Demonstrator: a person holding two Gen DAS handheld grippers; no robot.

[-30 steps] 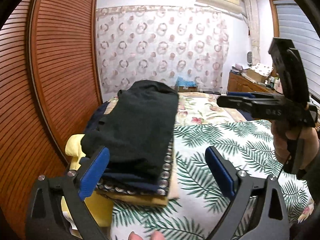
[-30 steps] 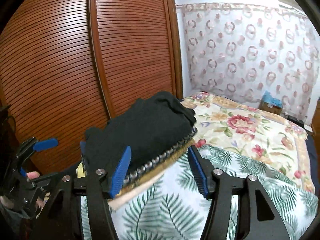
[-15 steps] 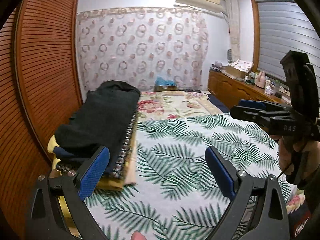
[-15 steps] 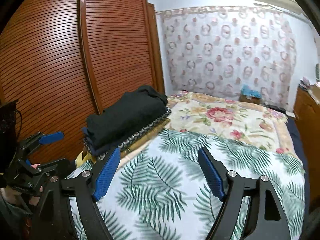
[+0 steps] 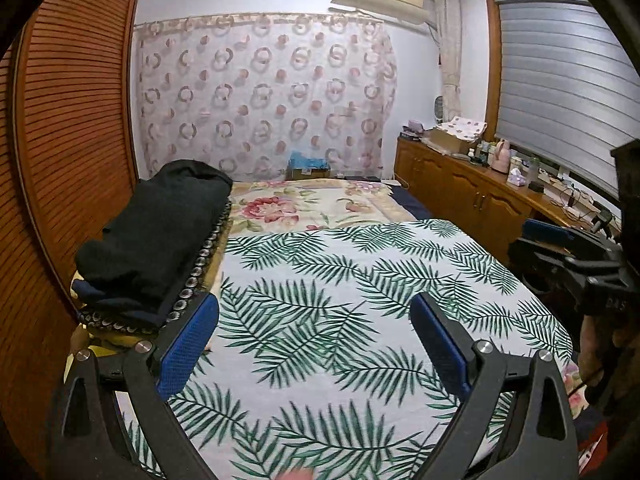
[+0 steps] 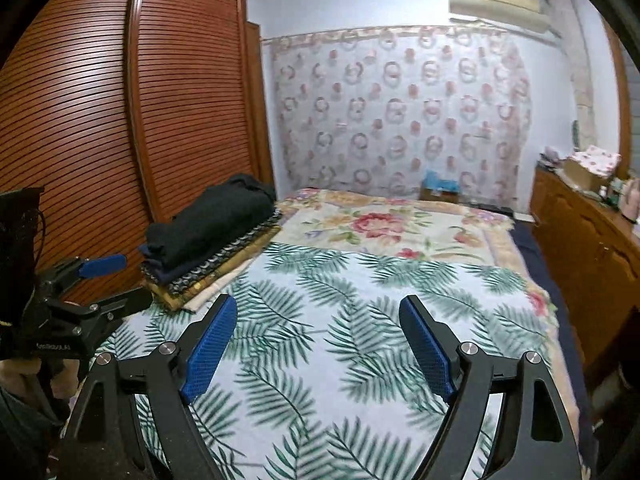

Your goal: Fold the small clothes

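The left gripper (image 5: 314,344) is hovering above the palm-leaf sheet (image 5: 360,300) on the bed (image 6: 384,224), its jaws spread wide with nothing between them. The right gripper (image 6: 318,344) is doing the same over the near part of that sheet, also wide open and empty. A stack of folded clothes (image 5: 152,248) is sitting at the bed's left edge, next to the slatted wooden wardrobe (image 6: 120,120); a black garment (image 6: 216,216) is lying on top, with dark blue, patterned and yellowish layers showing beneath it. No loose, unfolded garment is showing anywhere on the sheet in either view. Judging from that, the folding looks largely or wholly finished: the pile is looking neat and squared, and neither gripper is touching it. Whether more clothes are waiting out of sight cannot be told.
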